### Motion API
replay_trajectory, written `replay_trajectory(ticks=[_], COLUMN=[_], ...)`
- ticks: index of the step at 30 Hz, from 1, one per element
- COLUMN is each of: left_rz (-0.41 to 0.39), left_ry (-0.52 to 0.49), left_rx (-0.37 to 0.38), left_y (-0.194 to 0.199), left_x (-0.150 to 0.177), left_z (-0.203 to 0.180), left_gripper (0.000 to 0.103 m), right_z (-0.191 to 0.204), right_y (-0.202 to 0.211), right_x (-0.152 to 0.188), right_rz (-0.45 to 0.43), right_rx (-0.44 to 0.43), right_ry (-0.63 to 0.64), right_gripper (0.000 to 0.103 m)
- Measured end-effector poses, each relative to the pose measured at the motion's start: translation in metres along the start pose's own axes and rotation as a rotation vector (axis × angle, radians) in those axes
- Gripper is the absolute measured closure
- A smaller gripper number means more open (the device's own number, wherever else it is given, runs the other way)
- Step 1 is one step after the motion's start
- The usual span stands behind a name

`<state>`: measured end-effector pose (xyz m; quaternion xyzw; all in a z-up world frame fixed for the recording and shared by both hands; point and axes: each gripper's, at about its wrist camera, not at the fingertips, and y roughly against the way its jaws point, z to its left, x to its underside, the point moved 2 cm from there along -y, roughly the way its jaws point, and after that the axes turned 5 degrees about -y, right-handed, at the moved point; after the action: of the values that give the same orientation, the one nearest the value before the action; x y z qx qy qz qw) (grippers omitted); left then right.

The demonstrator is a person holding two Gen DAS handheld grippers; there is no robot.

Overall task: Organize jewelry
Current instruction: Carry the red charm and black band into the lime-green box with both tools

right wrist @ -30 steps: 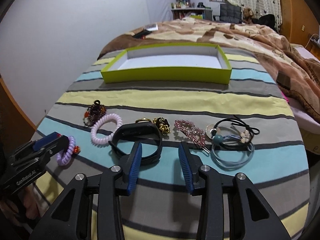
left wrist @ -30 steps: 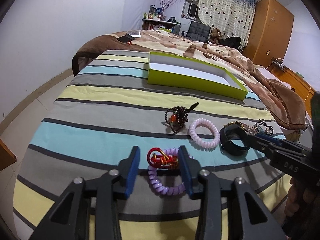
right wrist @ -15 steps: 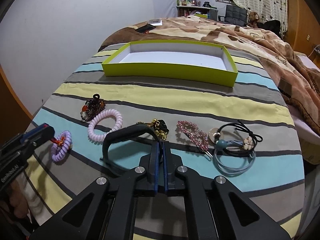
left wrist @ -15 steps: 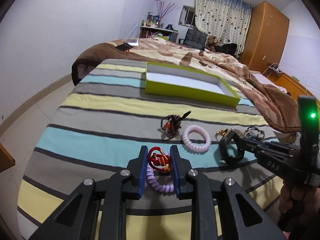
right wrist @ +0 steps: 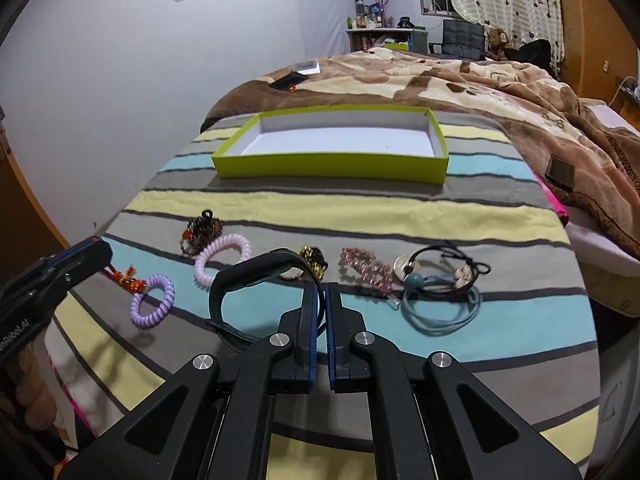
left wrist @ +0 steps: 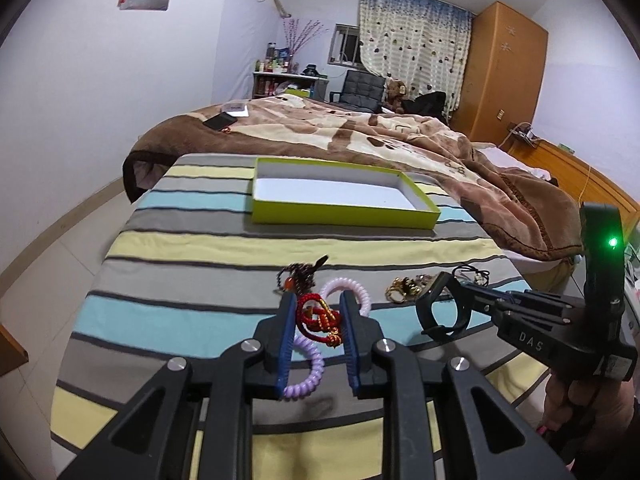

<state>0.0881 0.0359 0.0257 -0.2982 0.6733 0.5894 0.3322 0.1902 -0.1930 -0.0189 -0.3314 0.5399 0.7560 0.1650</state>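
left hand-held gripper [left wrist: 316, 322]: narrowed onto the red cord knot [left wrist: 320, 318], with the lilac spiral band [left wrist: 306, 366] dangling from it, clear of the bed [left wrist: 192, 248].
right hand-held gripper [right wrist: 322, 298]: pinched nearly closed on the black wristband [right wrist: 248, 276], which arcs up off the striped cover to its left.
step in hand: both pieces look gripped and raised, so i'd judge this the carry stage, with nothing yet in the green box [right wrist: 332, 166].
where the box sits: farther up the bed, well apart from both loads, white floor bare.
next move: probably each load goes forward over the near wall of the box and is let go inside; the hanging spiral needs enough height to clear that wall.
left wrist view only: shows how the knot sits between the blue pads [left wrist: 285, 344], and the wristband lifted at the far gripper's tip.
right wrist view only: shows the pieces waiting on the bed: the pink spiral band [right wrist: 224, 258], brown beaded piece [right wrist: 202, 232], gold charm [right wrist: 314, 264], pink clip [right wrist: 368, 270] and blue hair ties [right wrist: 440, 296].
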Motion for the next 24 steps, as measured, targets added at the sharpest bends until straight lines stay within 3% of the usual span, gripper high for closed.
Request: replay_trajectory(ticks=[11,24], left_rz=[-0.036,-0.016], left_ry=[-0.124,-0.143], left_rx=[0.002,-0.008], left_y=[-0.023,-0.102], left_x=[-0.049,-0.122], left_z=[-0.018,0.002], left_gripper=[0.080,0.080], right_z=[-0.008,-0.031], right_y=[-0.001,-0.046], right_x=[-0.039,-0.125], right_rz=[-0.034,-0.055], right_rx=[0.017,0.061], right_ry=[0.033,0.049], right_gripper=[0.100,0.100])
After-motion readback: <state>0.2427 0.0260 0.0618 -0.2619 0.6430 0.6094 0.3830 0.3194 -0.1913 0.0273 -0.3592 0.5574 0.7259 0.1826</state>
